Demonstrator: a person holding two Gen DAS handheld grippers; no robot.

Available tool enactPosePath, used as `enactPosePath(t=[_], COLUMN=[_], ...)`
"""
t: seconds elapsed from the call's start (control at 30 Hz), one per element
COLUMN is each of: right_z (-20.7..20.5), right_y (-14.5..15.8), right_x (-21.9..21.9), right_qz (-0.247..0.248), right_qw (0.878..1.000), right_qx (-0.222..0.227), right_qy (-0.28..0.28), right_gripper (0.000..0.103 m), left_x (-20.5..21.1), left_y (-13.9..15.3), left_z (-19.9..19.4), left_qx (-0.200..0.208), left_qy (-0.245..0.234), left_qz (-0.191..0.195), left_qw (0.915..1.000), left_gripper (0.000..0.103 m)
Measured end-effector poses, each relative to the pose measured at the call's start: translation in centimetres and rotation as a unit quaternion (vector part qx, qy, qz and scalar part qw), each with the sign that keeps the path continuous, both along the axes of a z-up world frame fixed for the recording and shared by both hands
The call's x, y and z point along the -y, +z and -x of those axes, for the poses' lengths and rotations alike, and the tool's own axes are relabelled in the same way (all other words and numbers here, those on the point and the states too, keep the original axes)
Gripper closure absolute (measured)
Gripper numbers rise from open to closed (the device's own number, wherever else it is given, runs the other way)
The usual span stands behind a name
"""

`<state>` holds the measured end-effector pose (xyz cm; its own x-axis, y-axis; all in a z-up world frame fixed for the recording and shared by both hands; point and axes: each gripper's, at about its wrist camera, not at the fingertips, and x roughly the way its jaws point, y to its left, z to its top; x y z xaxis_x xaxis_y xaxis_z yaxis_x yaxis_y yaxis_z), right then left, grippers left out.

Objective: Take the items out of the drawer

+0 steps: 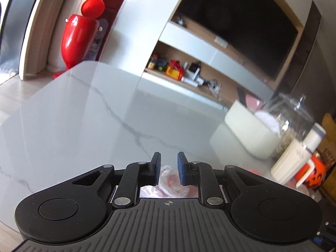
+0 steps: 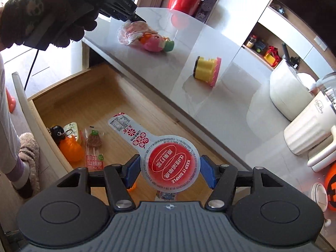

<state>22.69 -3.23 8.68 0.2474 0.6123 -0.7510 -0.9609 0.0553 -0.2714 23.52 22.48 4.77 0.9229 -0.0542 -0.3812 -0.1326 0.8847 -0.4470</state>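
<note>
— Marble was most of the left wrist view: a grey-veined table (image 1: 84, 115), with a white box (image 1: 250, 132) and a cream jug (image 1: 294, 159) at its right edge. What did the left claw (image 1: 169, 168) have?

— Its blue pads (image 1: 182, 169) stood a little apart with a crinkled clear wrapper (image 1: 170, 180) between them, pink inside. Whether they pinched it I could not tell from there.

— And the right wrist view?

— The left claw's tip sat on that wrapper at the table's near edge, the pink toy (image 2: 151, 38) lying on the marble. A gloved hand (image 2: 40, 19) held that tool. A yellow-and-pink toy (image 2: 206, 70) lay further along.

— The drawer (image 2: 94, 96)?

— Open below the table, wooden. An orange pumpkin (image 2: 70, 150), a black keyring and a haw stick packet (image 2: 94, 149) lay in its corner.

— The right claw (image 2: 170, 171)?

— Spread wide. A red-lidded snack pack (image 2: 170, 167) sat between the pads, above the drawer; contact on either side was unclear.
</note>
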Motion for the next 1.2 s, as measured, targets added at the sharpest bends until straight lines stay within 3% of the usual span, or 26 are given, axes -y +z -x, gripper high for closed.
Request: enactPosePath(t=[0.1, 0.17, 0.3, 0.4, 0.5, 0.6, 0.8, 0.97, 1.07, 1.2], right_z=[-0.7, -1.1, -1.8, -2.5, -3.1, -3.1, -2.7, -4.0, -5.3, -8.2], right_y=[1.4, 2.1, 1.3, -0.3, -1.0, -0.7, 0.7, -0.3, -1.9, -3.4], right_x=[-1.8, -3.7, -8.8, -12.3, -14.0, -13.4, -7.5, -2.2, 0.1, 2.0], right_qz=[-0.039, -0.058, -0.060, -0.052, -0.052, -0.054, -0.049, -0.028, -0.018, -0.032], right_qw=[0.999, 0.998, 0.997, 0.996, 0.995, 0.995, 0.996, 0.996, 0.995, 0.984], right_qx=[-0.004, -0.007, -0.020, -0.028, -0.025, -0.025, -0.044, -0.058, -0.051, -0.097], right_qy=[-0.018, -0.025, -0.045, -0.064, -0.078, -0.075, -0.053, -0.059, -0.090, -0.148], right_gripper=[0.042, 0.042, 0.042, 0.042, 0.039, 0.025, 0.018, 0.015, 0.015, 0.015], left_x=[-1.6, -2.3, -2.5, -1.6, 0.3, 2.9, 7.9, 11.5, 12.9, 14.4], left_y=[1.3, 1.6, 1.0, 0.3, -1.0, -2.5, -5.2, -7.0, -7.8, -8.4], left_z=[2.7, 3.8, 4.8, 5.1, 4.9, 4.9, 3.8, 3.2, 2.5, 0.7], left_qx=[0.049, 0.058, 0.024, -0.007, -0.058, -0.103, -0.172, -0.192, -0.200, -0.213], left_qy=[0.015, 0.007, -0.052, -0.138, -0.214, -0.263, -0.330, -0.377, -0.395, -0.415], left_qz=[0.014, 0.022, 0.018, 0.011, -0.009, -0.064, -0.159, -0.213, -0.216, -0.211], left_qw=[0.9986, 0.9981, 0.9982, 0.9904, 0.9750, 0.9571, 0.9146, 0.8805, 0.8700, 0.8589], left_gripper=[0.084, 0.084, 0.084, 0.084, 0.084, 0.084, 0.084, 0.084, 0.084, 0.084])
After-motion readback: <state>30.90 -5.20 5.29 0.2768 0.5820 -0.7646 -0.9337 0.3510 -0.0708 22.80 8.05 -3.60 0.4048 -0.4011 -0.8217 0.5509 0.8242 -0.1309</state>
